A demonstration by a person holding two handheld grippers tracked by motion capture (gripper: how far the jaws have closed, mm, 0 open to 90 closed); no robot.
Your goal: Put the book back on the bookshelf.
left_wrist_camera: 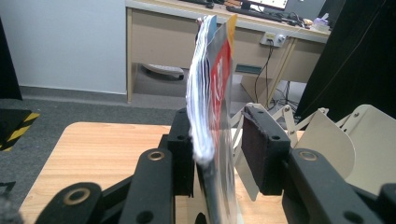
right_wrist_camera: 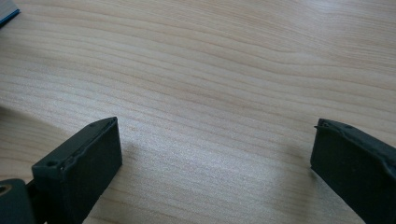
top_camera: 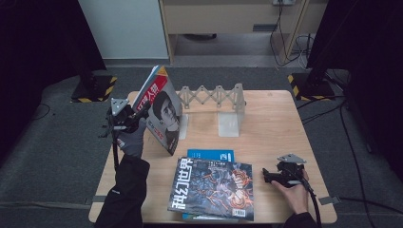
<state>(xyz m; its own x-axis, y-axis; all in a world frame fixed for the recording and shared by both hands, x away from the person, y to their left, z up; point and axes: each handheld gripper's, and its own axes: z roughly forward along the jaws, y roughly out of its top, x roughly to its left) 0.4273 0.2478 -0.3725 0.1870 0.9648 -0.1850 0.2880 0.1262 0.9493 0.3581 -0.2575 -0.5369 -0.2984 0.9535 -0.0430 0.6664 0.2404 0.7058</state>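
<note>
Left tool [top_camera: 138,117]: It is near the left edge of the table [top_camera: 271,107], in a hand with a grey glove [top_camera: 131,140]. Its two black jaws are a little apart. The standing magazine is between them. In the left gripper view the left jaw is right up against the pages, and there is a gap between the cover and the right jaw. So it is not squeezing the magazine.

Standing magazine [top_camera: 161,114]: It stands up on its bottom edge near the back left part of the table. It leans a bit. It has a red cover with a face on it. Its far side is just beside the left end plate of the book rack.

Book rack [top_camera: 214,97]: It is pale grey with a zigzag bar and flat end plates. It sits near the back edge of the table, around the middle.

Flat magazine [top_camera: 212,188]: It has a dark cover and lies flat near the front edge of the table, in the middle. It sits on top of a blue book [top_camera: 210,154].

Right tool [top_camera: 266,176]: It rests low on the table near the front right corner, held by a bare hand [top_camera: 294,194]. Its jaws are wide apart with bare wood between them. It is near the flat magazine, not touching it.
</note>
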